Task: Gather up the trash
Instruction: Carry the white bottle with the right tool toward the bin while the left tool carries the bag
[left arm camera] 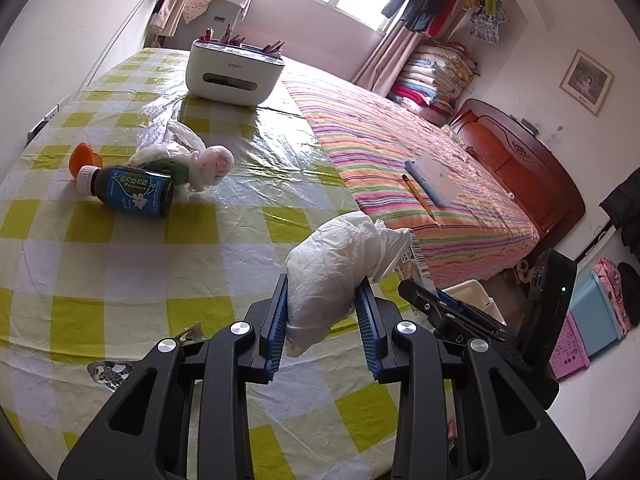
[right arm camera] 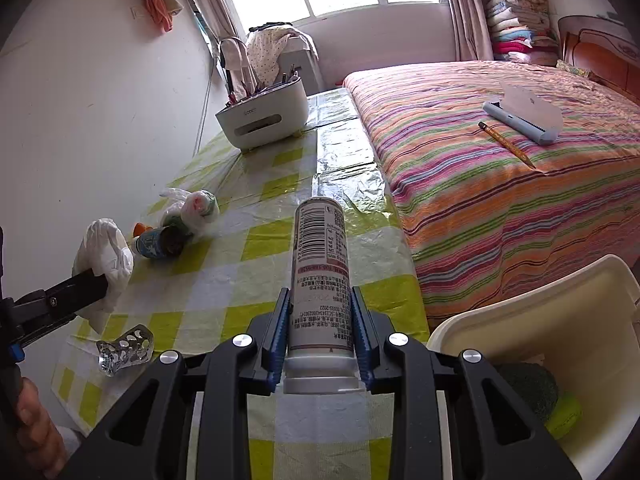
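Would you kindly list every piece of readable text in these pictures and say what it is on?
White bottle in the right tool: barcode and dense print, too small to read.
Dark bottle on the table: blue label, characters too blurred to read.
White organiser box: short grey logo, not legible.
Nothing else carries text.

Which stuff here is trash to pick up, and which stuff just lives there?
Trash job: crumpled tissue, white bottle, dark bottle, orange cap, plastic bag, foil scrap, white bin.

Just lying about: pen holder, pencil, notebook.
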Available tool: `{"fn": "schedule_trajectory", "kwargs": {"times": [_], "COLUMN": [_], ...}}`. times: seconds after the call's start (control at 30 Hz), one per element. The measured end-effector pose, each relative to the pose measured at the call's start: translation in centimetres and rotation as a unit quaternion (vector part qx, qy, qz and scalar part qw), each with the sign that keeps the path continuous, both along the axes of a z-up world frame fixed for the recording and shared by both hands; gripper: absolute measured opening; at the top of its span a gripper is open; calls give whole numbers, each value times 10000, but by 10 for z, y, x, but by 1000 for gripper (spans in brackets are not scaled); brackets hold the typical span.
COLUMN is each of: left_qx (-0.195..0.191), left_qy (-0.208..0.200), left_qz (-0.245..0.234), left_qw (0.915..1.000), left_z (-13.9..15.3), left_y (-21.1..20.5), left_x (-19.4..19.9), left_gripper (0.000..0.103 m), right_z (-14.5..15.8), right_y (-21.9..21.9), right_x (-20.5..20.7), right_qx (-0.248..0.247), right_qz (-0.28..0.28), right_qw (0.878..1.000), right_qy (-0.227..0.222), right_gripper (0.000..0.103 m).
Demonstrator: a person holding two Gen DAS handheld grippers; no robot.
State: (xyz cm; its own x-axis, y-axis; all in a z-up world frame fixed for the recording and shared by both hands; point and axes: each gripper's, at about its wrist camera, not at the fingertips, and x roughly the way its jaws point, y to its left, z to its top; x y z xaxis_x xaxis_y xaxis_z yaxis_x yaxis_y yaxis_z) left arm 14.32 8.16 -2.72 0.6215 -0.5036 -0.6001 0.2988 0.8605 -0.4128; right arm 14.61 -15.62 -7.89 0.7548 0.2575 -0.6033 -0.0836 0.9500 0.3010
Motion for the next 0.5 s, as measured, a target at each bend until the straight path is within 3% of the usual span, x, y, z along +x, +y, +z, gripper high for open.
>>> {"fn": "schedule_trajectory", "kwargs": {"times": [0.27,0.5], "left_qx": [106,170], "left_qy": [-68,-54], "left_qz": [-188,-262], "left_qw": [9997,9995], "left_z": [5,3], "left_y": [-21,-34], "left_x": [-4,-4], "left_gripper": [33,33], "right_z": [8,28], "right_y": [-21,-33], "right_x": [-17,-51], "right_qx": [171,175], "right_qz": [-498,-1104], "right_qw": [9980,9879], "right_qy": [-336,-1071], "right_gripper": [28,28]}}
